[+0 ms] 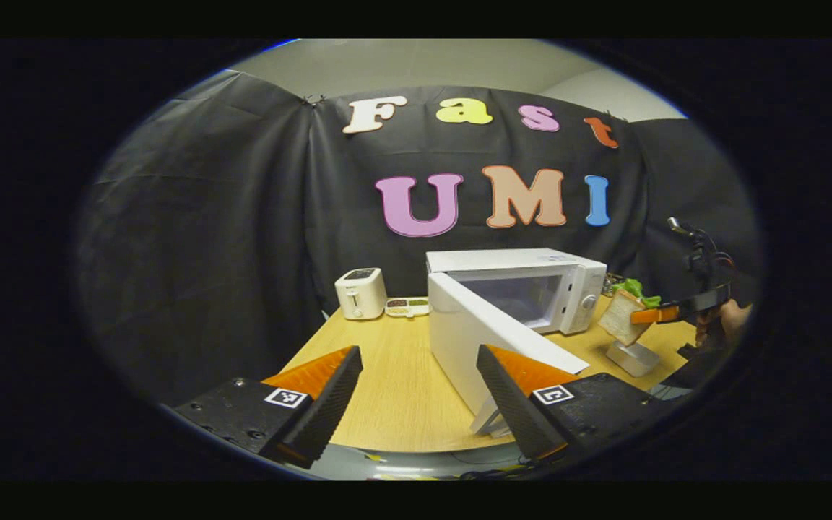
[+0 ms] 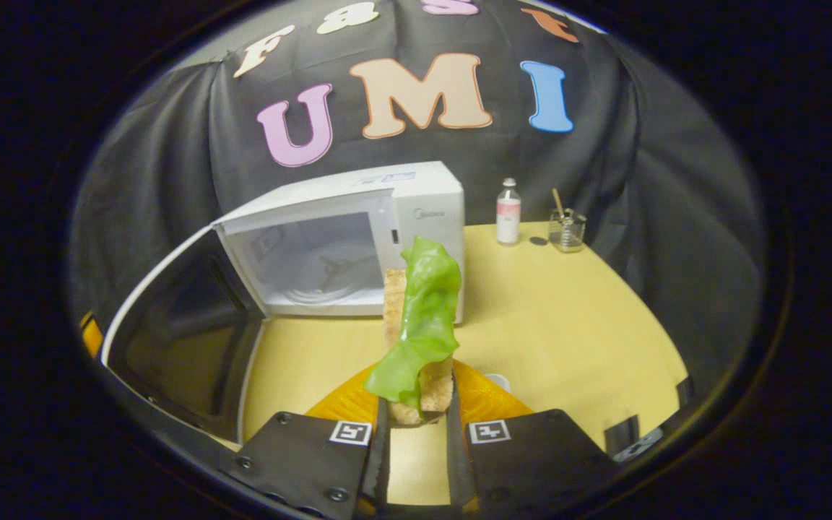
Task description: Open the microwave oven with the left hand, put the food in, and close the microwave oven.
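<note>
The white microwave (image 1: 524, 285) stands on the wooden table with its door (image 1: 488, 339) swung wide open toward me. My left gripper (image 1: 419, 355) hangs open and empty in front of the door's edge, touching nothing. Right of the microwave, my right gripper (image 1: 665, 314) holds a sandwich (image 1: 622, 314) of bread and green lettuce in the air. In the right gripper view, my right gripper (image 2: 416, 409) is shut on the sandwich (image 2: 423, 318), which stands upright before the microwave's open cavity (image 2: 322, 267). The open door (image 2: 170, 325) lies to the left.
A white toaster (image 1: 360, 292) and a small tray (image 1: 407, 307) sit left of the microwave. A white stand (image 1: 633, 357) rests below the sandwich. A bottle (image 2: 508, 211) and a glass jar (image 2: 566, 230) stand at the table's (image 2: 575, 325) back edge.
</note>
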### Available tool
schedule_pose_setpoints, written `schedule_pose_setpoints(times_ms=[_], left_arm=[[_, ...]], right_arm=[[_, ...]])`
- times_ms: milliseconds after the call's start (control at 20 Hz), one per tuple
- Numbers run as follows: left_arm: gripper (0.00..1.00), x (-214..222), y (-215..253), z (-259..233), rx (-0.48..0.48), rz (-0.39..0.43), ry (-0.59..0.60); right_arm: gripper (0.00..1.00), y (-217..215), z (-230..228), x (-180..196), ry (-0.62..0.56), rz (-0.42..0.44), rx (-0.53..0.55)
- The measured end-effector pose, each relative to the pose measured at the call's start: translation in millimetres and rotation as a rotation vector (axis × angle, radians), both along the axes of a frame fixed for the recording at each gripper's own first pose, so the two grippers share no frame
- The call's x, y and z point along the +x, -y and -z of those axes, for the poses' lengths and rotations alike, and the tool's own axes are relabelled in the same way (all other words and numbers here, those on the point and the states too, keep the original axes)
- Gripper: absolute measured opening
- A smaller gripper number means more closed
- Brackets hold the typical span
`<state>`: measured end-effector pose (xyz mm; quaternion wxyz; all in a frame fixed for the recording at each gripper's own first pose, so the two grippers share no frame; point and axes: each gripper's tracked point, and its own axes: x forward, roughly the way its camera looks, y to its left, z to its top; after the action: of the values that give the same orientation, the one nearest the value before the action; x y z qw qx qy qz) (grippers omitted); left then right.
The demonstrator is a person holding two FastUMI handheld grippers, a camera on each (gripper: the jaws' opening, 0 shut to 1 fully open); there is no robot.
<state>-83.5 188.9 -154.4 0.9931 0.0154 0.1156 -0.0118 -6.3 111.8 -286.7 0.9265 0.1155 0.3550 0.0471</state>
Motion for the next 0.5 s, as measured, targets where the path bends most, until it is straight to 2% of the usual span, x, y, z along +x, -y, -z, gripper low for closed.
schedule_pose_setpoints(times_ms=[50,100,200,250,350,400,450,500], left_arm=[[0.98,-0.9,-2.1,-0.7,0.003,-0.007,0.002],[0.98,-1.0,-3.9,-1.7,0.009,-0.014,0.001],[0.98,-2.6,-7.7,-2.2,0.015,-0.025,0.000],[0.98,-3.3,-9.7,-2.5,0.018,-0.030,0.001],[0.98,-3.8,-14.1,-4.1,0.027,-0.043,0.003],[0.97,-4.5,-17.2,-5.2,0.034,-0.055,0.006],[0.97,-4.3,-19.6,-6.6,0.033,-0.063,0.011],[0.98,-4.4,-19.7,-5.7,0.029,-0.069,0.007]], right_arm=[[0.31,-13.7,3.7,8.4,-0.015,0.007,0.051],[0.35,-27.4,4.8,14.9,-0.030,0.018,0.106],[0.31,-54.4,9.3,29.5,-0.082,0.070,0.260],[0.34,-65.0,14.0,39.6,-0.121,0.124,0.351],[0.30,-74.8,21.6,57.7,-0.201,0.262,0.499],[0.34,-77.5,23.2,67.5,-0.226,0.324,0.551],[0.29,-81.6,27.2,74.5,-0.248,0.364,0.592],[0.34,-89.3,25.1,81.9,-0.255,0.383,0.625]])
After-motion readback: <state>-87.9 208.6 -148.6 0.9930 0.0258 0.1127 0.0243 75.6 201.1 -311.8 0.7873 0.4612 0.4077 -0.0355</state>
